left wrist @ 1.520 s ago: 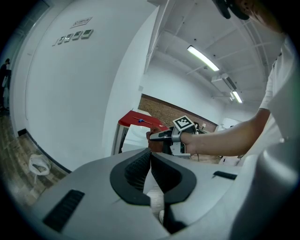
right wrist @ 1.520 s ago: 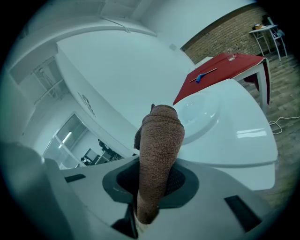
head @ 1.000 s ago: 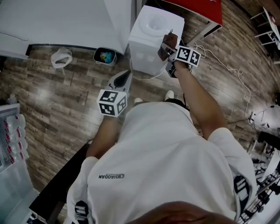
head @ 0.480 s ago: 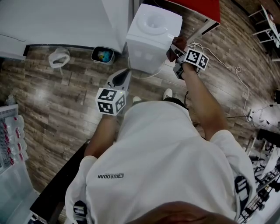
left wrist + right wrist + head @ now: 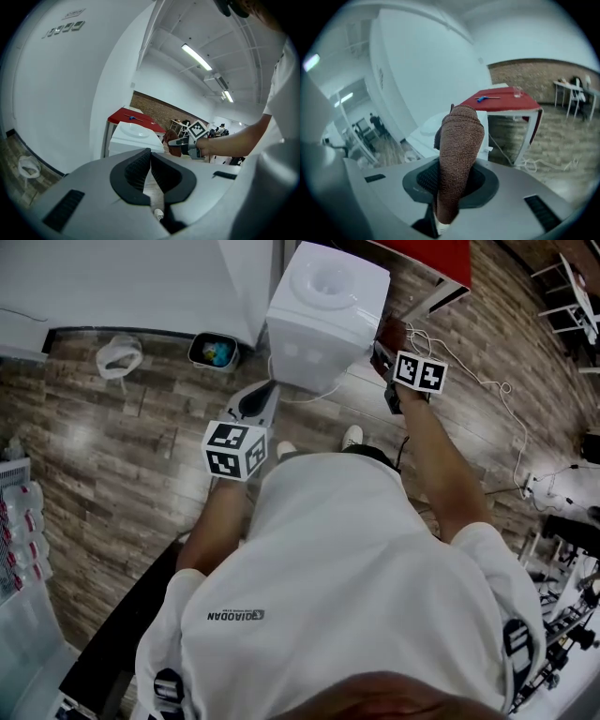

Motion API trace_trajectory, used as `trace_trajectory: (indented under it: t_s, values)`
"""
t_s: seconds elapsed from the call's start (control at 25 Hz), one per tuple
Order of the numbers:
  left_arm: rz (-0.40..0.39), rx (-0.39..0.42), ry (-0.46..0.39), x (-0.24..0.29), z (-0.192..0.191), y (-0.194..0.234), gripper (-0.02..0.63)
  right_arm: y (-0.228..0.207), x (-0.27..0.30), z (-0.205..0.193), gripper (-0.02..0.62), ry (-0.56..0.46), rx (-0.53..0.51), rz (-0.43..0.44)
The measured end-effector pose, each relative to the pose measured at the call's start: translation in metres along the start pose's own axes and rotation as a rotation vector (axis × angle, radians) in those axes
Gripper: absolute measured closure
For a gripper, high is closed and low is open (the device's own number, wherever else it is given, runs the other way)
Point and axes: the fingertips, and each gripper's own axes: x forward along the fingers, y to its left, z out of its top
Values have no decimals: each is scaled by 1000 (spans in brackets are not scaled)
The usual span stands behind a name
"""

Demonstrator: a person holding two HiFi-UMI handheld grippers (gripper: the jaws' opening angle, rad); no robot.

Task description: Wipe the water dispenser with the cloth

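Observation:
The white water dispenser (image 5: 328, 306) stands on the wooden floor, its top basin facing up. My right gripper (image 5: 382, 345) is shut on a brown cloth (image 5: 394, 331) that hangs close to the dispenser's right side; whether it touches is unclear. In the right gripper view the folded cloth (image 5: 459, 150) stands up between the jaws, with the dispenser (image 5: 425, 133) behind it. My left gripper (image 5: 266, 392) hangs low in front of the dispenser, shut and holding nothing. From the left gripper view (image 5: 150, 161) I see the dispenser (image 5: 133, 138) and the cloth (image 5: 172, 141) beside it.
A red table (image 5: 427, 257) stands behind the dispenser on the right. A small bin (image 5: 214, 351) and a white bag (image 5: 118, 354) lie left of it along the white wall (image 5: 141, 277). A white cable (image 5: 487, 390) trails over the floor on the right.
My right gripper has carried the cloth from the dispenser's top right edge out to its right side. The left gripper has stayed roughly where it was.

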Motion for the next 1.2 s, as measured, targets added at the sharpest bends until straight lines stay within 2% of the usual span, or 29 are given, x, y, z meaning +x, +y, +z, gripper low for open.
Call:
trace_trajectory:
  t_s: [0.32,0.4,0.48,0.6,0.76,1.04,1.2]
  values:
    - [15,-34,7,6,-10,4,605,65,5,-15,526,95,-925,-117]
    - [20,-42,8,7,-13,5,606,76,14,-27,526,122,-1101,-137]
    - [28,-55,10,8,-16,7,604,80,25,-40,526,156,-1232,-155]
    - [44,-79,17,8,-24,8,606,83,37,-61,526,199,-1339,-154]
    - [56,-104,36,11,-39,9,604,84,54,-91,526,253,-1409,-126]
    - [80,-156,58,14,-60,1,605,76,95,-145,526,359,-1448,-83]
    - [120,-168,74,13,-71,7,606,68,119,-179,526,416,-1460,-48]
